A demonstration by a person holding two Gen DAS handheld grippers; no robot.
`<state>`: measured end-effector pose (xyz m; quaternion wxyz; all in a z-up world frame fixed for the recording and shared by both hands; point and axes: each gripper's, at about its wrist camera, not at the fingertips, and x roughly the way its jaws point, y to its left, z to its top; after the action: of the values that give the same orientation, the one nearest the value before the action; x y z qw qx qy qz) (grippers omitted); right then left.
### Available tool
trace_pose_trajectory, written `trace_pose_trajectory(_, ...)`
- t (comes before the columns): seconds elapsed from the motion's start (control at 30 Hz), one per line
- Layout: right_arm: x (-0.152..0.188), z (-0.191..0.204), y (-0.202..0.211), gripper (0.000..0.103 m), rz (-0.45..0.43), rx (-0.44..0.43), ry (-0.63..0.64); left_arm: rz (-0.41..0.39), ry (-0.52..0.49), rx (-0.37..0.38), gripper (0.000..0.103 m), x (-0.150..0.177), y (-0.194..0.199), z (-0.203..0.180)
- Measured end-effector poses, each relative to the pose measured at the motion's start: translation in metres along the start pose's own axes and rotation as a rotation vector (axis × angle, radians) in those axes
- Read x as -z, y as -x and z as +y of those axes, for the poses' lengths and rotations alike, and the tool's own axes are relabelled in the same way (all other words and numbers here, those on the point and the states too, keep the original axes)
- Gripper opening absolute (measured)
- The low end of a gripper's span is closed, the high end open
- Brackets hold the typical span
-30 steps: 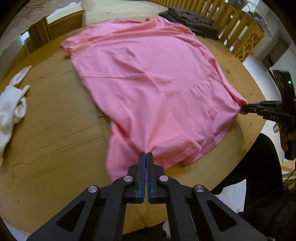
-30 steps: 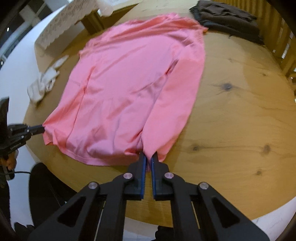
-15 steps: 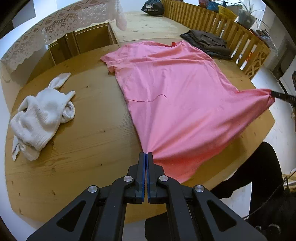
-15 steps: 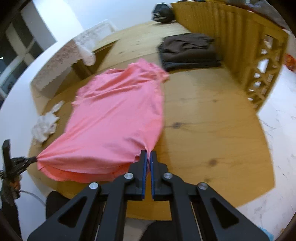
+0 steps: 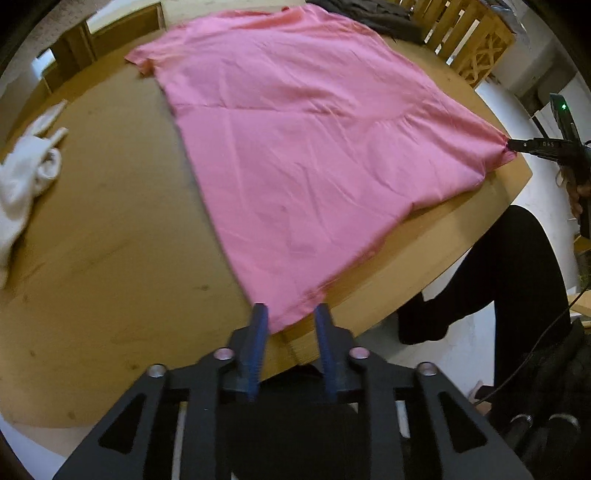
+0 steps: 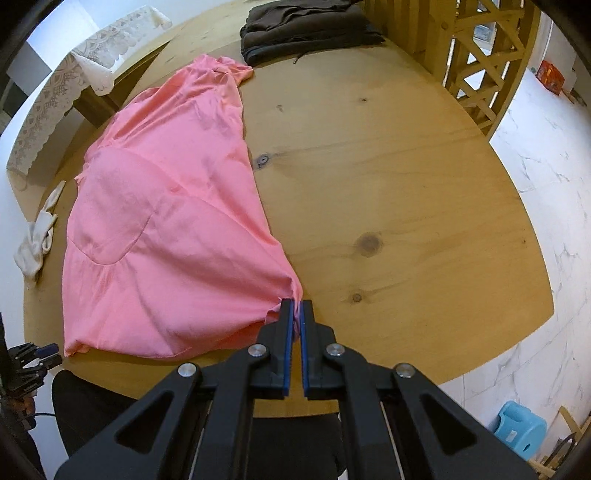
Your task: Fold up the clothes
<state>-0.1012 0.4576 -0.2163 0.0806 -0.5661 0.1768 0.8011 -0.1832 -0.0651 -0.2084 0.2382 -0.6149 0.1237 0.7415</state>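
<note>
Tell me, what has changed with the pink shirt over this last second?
The left gripper is opening, letting go of the pink shirt, which was pulled out flat on the table. The right gripper still pinches its corner. White cloth and dark clothes stayed put.

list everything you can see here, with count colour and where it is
shirt: one, pink, spread flat across the middle of the table
white garment: one, white, bunched up near the table edge, apart from the shirt
dark clothes: one folded pile, dark brown, far side of the table by the railing
table: one, light wood, round, under all the clothes
railing: one, light wood, lattice, beyond the table
lace cloth: one, white, draped over furniture behind the table
stool: one, light blue, on the white floor
left tongs: one, black with blue pads, opening around the shirt's near corner
right tongs: one, black with blue pads, shut on the shirt's other hem corner
</note>
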Motion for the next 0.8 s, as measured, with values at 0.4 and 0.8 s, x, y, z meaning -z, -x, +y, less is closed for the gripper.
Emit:
trace_pose_trajectory(0.4, 0.0, 0.0, 0.003, 0.004, -0.009, -0.018, 0.014, 0.043, -0.091, -0.131, 0.001, -0.015, -0.022, -0.008)
trace_pose_trajectory(0.8, -0.009, 0.017, 0.102, 0.003, -0.142, -0.162, -0.006, -0.068, -0.14, -0.162, 0.001, -0.022, 0.083, 0.013)
